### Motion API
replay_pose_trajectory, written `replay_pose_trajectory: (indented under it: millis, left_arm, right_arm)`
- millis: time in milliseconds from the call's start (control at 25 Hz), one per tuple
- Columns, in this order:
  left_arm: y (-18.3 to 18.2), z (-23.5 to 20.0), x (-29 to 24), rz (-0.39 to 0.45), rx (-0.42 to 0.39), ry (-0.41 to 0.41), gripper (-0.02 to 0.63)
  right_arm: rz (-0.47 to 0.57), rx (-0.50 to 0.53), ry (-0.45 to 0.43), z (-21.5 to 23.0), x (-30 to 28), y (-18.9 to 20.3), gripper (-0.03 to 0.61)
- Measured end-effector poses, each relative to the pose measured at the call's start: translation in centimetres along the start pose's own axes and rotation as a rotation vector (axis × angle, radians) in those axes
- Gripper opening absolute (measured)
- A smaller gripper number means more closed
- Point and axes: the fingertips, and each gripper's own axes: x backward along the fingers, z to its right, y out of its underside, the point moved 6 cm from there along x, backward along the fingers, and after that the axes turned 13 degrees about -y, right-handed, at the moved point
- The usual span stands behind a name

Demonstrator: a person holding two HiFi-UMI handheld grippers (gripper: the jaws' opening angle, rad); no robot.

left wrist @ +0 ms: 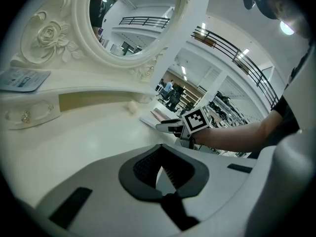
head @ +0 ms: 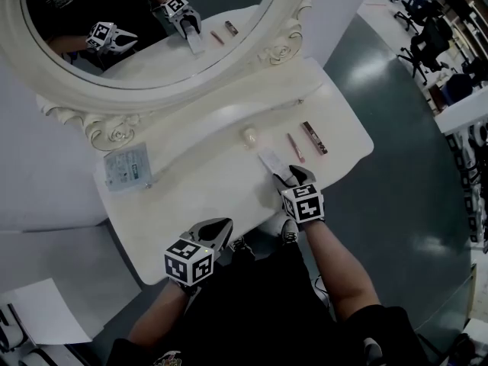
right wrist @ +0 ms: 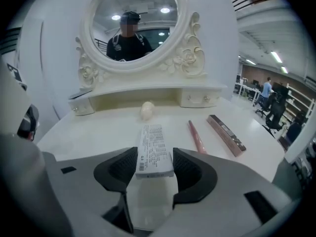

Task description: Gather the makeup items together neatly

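- Head view: right tongs [head: 290,176] are low on the tabletop [head: 194,178], at the near end of the white box [head: 272,161]. The pink stick [head: 295,147] and the long dark case [head: 313,137] lie side by side just past the box. The little cream puff [head: 249,136] sits on its own, nearer the mirror [head: 72,90]. The left tongs [head: 223,227] hang at the front edge, away from all of these.
- Left gripper view: the left tongs [left wrist: 160,157] look closed, with nothing in them. Only bare tabletop shows past their tips. Farther off, the right tongs are down by the box.
- Right gripper view: the right tongs [right wrist: 154,157] are closed on the white box [right wrist: 154,144]. One pad touches each long side, and the box lies flat. The stick [right wrist: 198,136] and the case [right wrist: 225,134] are off to the right, and the puff [right wrist: 146,110] is ahead.
- Step in hand, I think: the box is held so it can go and join the other things.
- Next move, I think: bring the box over to the right and set it straight beside the stick, then let go.
- It should stay low and go slowly so it does not knock the stick. The puff is not yet with the others.
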Motion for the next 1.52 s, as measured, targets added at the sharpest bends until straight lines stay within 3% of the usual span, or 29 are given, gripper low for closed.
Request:
replay_pose_trajectory:
  millis: [160, 1000, 1240, 1520]
  left_arm:
    - [0.2, 0.0, 0.1, -0.003, -0.002, -0.002, 0.009]
    - [1.1, -0.7, 1.2, -0.001, 0.006, -0.019, 0.009]
    - [1.0, -0.9, 1.4, 0.008, 0.012, -0.015, 0.009]
    - [1.1, -1.5, 2.2, 0.023, 0.023, -0.028, 0.009]
  right_arm:
    - [0.007, -0.06, 0.054, 0.5, -0.2, 0.1, 0.241]
    - [-0.057, -0.035, 0.073, 0.4, -2.3, 0.1, 0.244]
    - [0.028, 0.032, 0.08, -1.1, -0.9, -2.8, 0.247]
    - [0.052, -0.011, 0.01, -1.8, -3.5, -7.6, 0.247]
